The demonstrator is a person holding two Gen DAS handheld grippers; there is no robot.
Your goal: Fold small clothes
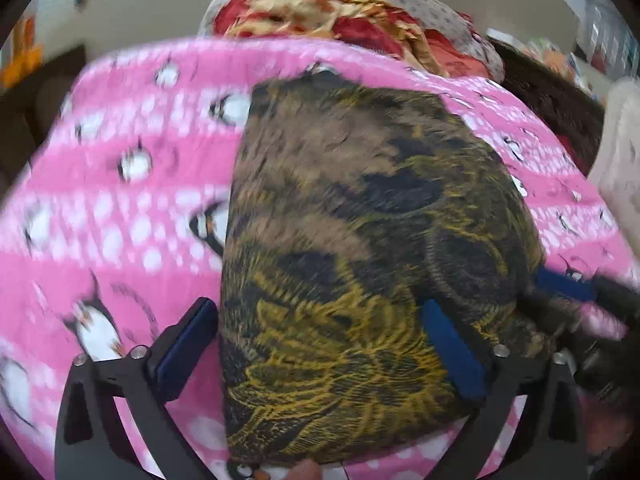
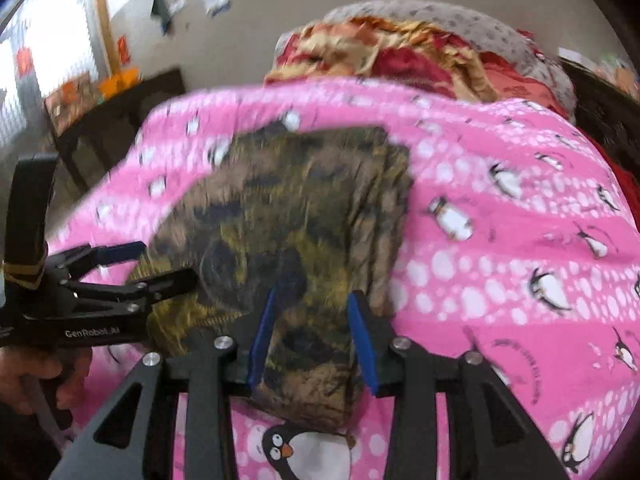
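Observation:
A small brown, black and yellow patterned garment [image 1: 360, 248] lies folded on a pink penguin blanket [image 1: 120, 184]. My left gripper [image 1: 320, 324] is open, its blue-padded fingers straddling the garment's near edge. In the right wrist view the garment [image 2: 288, 216] lies ahead, and my right gripper [image 2: 316, 320] is open with the garment's near corner between its blue pads [image 2: 362, 340]. The left gripper [image 2: 132, 268] shows at the left of that view, held by a hand, open over the garment's left edge. The right gripper's fingers [image 1: 560, 288] show at the right of the left wrist view.
A heap of red, orange and grey clothes [image 1: 340, 12] lies behind the blanket [image 2: 500, 240]. A dark table [image 2: 120, 120] stands at the back left, with a wall and papers behind it. A dark piece of furniture [image 1: 552, 108] is at the right.

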